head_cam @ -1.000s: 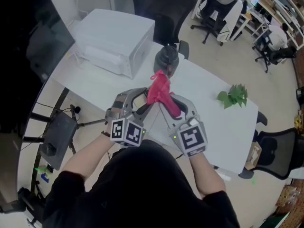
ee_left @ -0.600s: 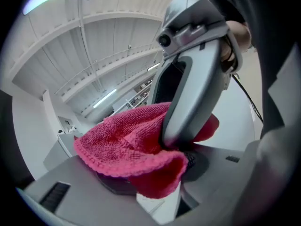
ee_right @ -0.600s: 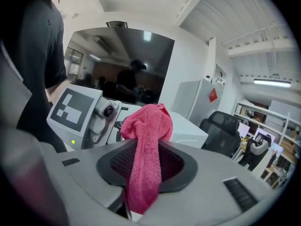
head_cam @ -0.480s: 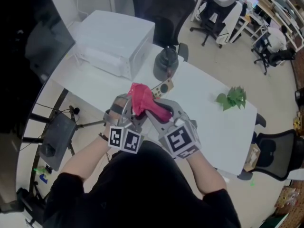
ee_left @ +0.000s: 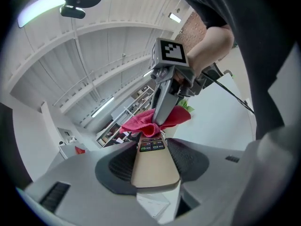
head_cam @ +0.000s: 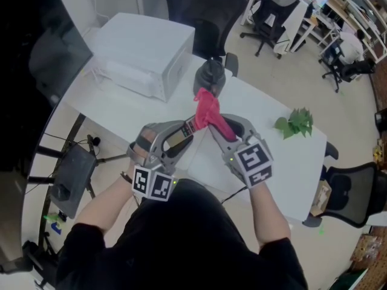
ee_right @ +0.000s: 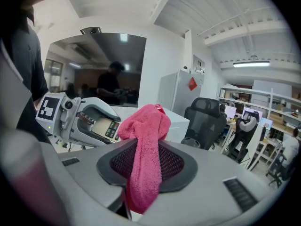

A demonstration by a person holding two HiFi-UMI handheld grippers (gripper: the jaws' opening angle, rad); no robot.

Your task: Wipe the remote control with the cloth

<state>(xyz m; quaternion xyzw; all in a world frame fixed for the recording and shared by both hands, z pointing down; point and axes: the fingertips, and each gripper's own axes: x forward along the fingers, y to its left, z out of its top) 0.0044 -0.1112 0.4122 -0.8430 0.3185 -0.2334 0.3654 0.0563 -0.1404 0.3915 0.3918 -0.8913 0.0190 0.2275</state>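
Note:
Above the white table [head_cam: 275, 162], my left gripper [head_cam: 184, 132] is shut on a gold remote control [ee_left: 154, 164]. In the left gripper view its button end sticks out past the pads. My right gripper [head_cam: 219, 127] is shut on a red cloth [ee_right: 146, 154], and the bunched cloth [head_cam: 207, 110] lies over the remote's far end [ee_left: 151, 144]. In the right gripper view the cloth hangs between the dark pads, and the remote [ee_right: 106, 125] shows at the left inside the other gripper. In the left gripper view the cloth [ee_left: 146, 121] sits on the remote's tip.
A white box [head_cam: 145, 53] stands at the back left of the table. A dark round container [head_cam: 210, 75] is right behind the grippers. A green leafy sprig [head_cam: 296, 123] lies at the right. Office chairs [head_cam: 202, 11] stand beyond the table.
The cloth swept back toward my left gripper, then out again to the remote's far end. My right gripper has moved away to the right; the left has shifted slightly and rolled.

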